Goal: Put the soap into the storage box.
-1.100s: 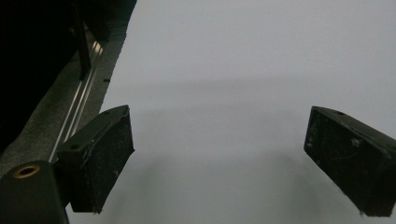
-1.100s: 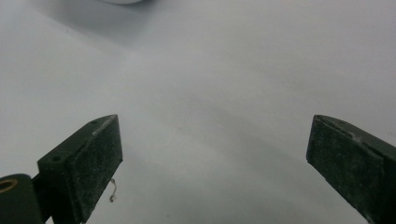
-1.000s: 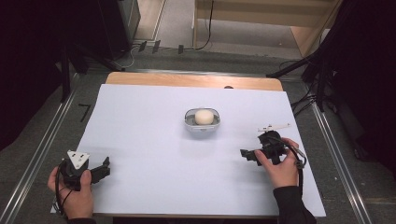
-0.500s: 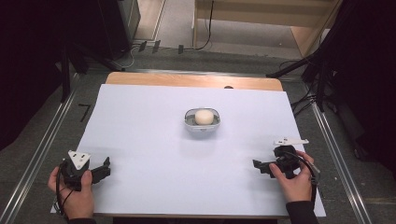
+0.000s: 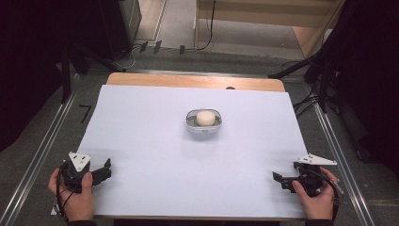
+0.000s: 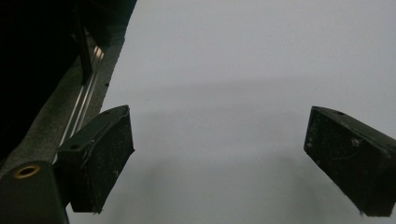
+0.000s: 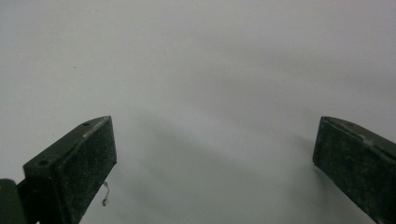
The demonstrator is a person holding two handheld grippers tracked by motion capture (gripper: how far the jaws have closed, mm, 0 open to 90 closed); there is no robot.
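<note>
High view: small bowl [image 5: 203, 121] w/ a pale round lump [image 5: 205, 117] in it sits mid-surface [image 5: 141, 141], well apart from both hands. Left hand-held gripper [image 5: 104, 170] is at the near left corner, right hand-held gripper [image 5: 278, 179] at the near right edge; the bowl lies up and inward from each, about equally far, right maybe slightly nearer. Bowl's long axis runs across the surface.

Left gripper view: jaws spread wide, nothing btwn them, bare white sheet ahead, dark floor strip at the side.

Right gripper view: jaws as wide as they go, just been opening, empty; plain sheet below, bowl not ahead of them yet
</note>
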